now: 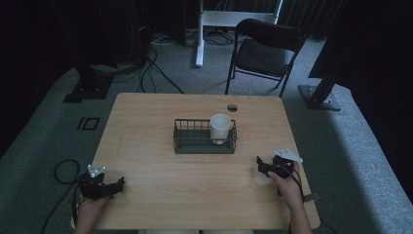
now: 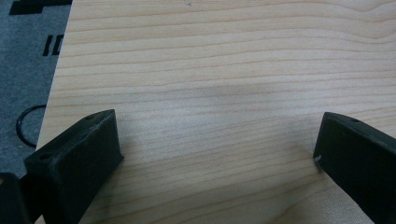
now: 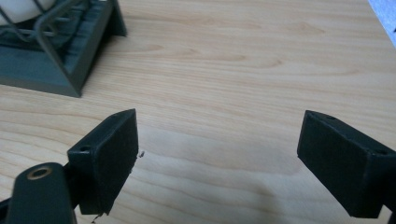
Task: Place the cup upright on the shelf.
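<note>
No text reads clearly; the black floor marking [image 2: 50, 44] perhaps shows "ID".

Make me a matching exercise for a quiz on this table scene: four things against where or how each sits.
Things:
1. white cup
2. wire basket
3. left gripper
4. folding chair

Places or states:
A. on the floor beyond the table
B. mid-table, holding something
C. standing in the basket's right end
D. open, at the table's near left corner

Pairs: 1-C, 2-B, 3-D, 4-A
</note>
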Demonstrator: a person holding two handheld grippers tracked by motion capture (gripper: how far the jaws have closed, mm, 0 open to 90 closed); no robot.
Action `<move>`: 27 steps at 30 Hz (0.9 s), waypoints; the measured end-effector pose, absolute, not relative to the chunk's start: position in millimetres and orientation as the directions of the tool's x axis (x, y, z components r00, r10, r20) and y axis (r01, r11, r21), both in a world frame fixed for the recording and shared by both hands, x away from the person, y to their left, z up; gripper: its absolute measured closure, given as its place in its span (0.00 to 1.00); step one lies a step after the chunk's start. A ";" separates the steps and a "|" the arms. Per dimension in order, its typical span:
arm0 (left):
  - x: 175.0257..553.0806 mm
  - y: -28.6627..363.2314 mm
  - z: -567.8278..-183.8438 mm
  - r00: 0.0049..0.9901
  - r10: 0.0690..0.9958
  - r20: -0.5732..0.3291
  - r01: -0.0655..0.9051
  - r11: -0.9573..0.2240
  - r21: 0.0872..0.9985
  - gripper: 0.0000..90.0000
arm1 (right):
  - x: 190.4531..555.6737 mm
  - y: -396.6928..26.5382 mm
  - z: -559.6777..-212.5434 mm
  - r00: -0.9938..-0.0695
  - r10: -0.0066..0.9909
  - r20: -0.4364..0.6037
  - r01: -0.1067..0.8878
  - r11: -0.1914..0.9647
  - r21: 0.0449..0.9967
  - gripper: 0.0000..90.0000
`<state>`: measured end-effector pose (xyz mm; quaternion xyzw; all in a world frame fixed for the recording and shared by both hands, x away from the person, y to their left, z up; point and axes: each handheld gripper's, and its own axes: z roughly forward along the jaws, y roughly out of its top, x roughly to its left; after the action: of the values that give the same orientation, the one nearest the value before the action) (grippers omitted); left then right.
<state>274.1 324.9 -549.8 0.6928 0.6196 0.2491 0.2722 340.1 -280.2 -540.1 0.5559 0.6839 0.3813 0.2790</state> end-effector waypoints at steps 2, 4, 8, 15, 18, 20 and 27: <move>274.1 324.9 -549.8 0.108 0.994 0.008 0.723 -0.084 0.686 0.01 | 339.1 -283.3 -542.3 -0.217 0.976 0.028 0.555 0.100 0.826 0.14; 274.1 324.8 -549.8 0.108 0.994 0.007 0.723 -0.083 0.686 0.01 | 338.4 -285.8 -544.7 -0.205 0.979 0.020 0.562 0.101 0.821 0.14; 274.1 324.9 -549.8 0.108 0.994 0.008 0.723 -0.084 0.686 0.01 | 337.9 -290.2 -548.5 -0.185 0.983 0.009 0.591 0.105 0.800 0.14; 274.1 324.9 -549.8 0.108 0.994 0.008 0.723 -0.084 0.686 0.01 | 337.2 -298.8 -549.7 -0.134 0.991 0.016 0.630 0.073 0.773 0.14; 274.1 324.9 -549.8 0.108 0.994 0.008 0.723 -0.084 0.686 0.01 | 337.1 -300.9 -550.7 -0.133 0.991 0.023 0.656 0.071 0.751 0.14; 274.1 324.9 -549.8 0.108 0.994 0.008 0.723 -0.084 0.686 0.01 | 337.2 -301.5 -551.9 -0.149 0.989 0.023 0.679 0.086 0.729 0.14; 274.1 324.9 -549.8 0.108 0.994 0.008 0.723 -0.084 0.686 0.01 | 336.8 -299.9 -552.3 -0.171 0.985 0.010 0.681 0.111 0.724 0.13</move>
<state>274.1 324.9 -549.8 0.6928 0.6196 0.2491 0.2721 336.8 -299.9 -552.3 0.5932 0.7022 0.3041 0.2501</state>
